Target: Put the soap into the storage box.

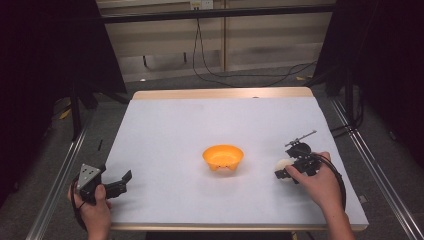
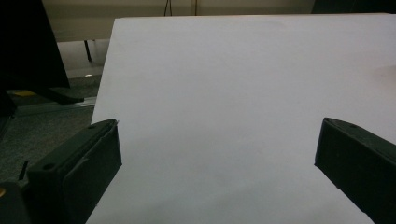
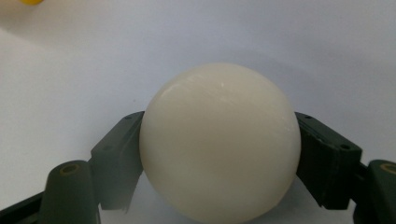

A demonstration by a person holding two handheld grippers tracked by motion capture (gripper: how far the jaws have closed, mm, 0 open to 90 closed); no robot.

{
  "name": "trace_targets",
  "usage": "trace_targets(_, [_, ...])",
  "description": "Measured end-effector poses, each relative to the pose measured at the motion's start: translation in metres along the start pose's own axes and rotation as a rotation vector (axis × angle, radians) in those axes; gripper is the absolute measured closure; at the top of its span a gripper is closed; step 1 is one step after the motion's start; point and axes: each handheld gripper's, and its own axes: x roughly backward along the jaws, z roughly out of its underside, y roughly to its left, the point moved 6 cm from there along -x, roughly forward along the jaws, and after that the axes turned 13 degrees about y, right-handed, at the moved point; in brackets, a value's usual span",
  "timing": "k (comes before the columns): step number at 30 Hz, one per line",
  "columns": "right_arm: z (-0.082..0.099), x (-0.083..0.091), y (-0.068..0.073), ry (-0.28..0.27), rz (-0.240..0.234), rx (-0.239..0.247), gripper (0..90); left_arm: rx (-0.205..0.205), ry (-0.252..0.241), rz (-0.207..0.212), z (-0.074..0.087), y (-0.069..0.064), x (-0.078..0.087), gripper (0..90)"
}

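A smooth cream-white ball [image 3: 219, 142] sits between the two black jaws of my right gripper [image 3: 219, 161], and both pads press against its sides. From above, the same ball [image 1: 284, 163] rests low over the white table at the right, with my right gripper [image 1: 283, 173] shut on it. An orange bowl [image 1: 223, 156] stands on the middle of the table, to the left of the ball and apart from it. My left gripper [image 1: 123, 183] is at the table's near left edge, jaws spread wide with bare table between them [image 2: 217, 156].
The white table top [image 1: 200, 120] has a wooden far edge [image 1: 222, 93]. Metal rails [image 1: 60, 175] run along both sides. Cables hang behind the far edge. A yellow-orange bit of the bowl [image 3: 31, 1] peeks in at the upper left of the right gripper view.
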Motion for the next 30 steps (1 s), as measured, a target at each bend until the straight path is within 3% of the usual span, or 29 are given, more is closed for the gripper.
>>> trace_targets(14, [-0.014, 0.013, 0.007, -0.053, 0.012, 0.006, 23.9, 0.004, 0.003, 0.004, 0.000, 0.001, 0.000, 0.2])
trace_targets(30, [-0.031, 0.021, 0.023, -0.056, 0.009, 0.015, 23.9, 0.011, 0.011, 0.006, 0.000, 0.002, -0.001, 0.1])
